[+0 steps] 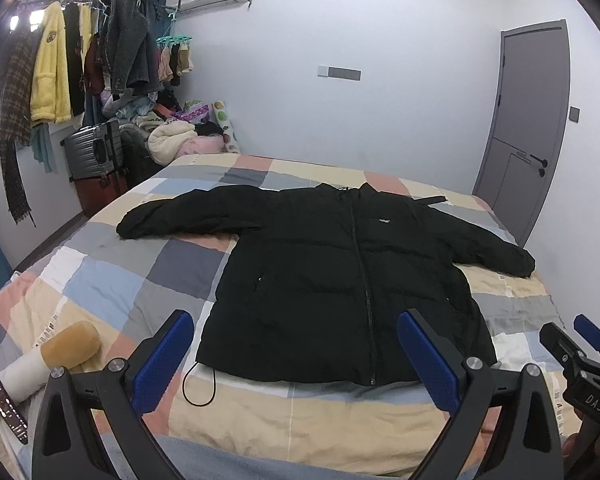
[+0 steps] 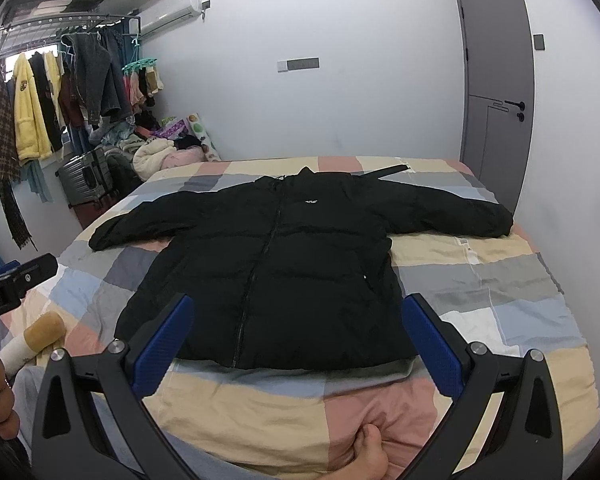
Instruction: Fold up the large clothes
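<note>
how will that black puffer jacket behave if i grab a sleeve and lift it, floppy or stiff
The black puffer jacket will probably flop: it lies limp on the checked bedspread, sleeves spread. Its quilted padding looks bulky, so folds may spring back. It is likely light for its size, and the smooth shell may slip in a hand-held gripper.

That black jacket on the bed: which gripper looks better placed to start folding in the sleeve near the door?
Probably the right gripper. It hangs open over the jacket hem, nearer the door-side sleeve. The left gripper, also open, sits toward the other sleeve.
</note>
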Tool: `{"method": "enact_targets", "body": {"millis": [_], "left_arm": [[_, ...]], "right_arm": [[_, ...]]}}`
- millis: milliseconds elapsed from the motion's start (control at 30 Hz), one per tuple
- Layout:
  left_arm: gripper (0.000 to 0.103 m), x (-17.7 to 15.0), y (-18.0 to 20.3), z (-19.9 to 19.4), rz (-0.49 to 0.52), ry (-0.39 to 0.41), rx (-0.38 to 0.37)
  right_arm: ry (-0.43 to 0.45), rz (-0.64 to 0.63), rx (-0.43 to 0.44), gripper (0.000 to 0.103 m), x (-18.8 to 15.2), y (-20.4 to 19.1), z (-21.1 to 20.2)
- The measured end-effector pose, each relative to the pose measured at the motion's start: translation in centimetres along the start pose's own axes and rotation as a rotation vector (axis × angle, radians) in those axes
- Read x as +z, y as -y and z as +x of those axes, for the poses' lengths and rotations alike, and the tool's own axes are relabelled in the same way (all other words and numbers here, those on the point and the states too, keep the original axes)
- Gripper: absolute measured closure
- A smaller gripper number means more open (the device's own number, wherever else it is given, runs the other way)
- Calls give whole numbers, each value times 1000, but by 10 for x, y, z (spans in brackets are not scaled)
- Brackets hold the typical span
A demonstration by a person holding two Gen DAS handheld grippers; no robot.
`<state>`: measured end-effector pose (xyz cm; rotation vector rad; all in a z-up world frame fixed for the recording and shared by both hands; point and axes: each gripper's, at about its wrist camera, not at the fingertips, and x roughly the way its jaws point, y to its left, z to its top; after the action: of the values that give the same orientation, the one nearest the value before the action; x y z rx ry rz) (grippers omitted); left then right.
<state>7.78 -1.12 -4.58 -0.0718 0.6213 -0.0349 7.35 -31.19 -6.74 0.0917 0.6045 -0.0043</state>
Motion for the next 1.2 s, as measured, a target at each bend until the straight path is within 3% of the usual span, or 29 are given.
{"method": "enact_targets", "body": {"millis": [1200], "left_arm": [[0,4,5,-12,8,16,11]], "right_arm": [[-6,14,27,0,0,0,-6]]}}
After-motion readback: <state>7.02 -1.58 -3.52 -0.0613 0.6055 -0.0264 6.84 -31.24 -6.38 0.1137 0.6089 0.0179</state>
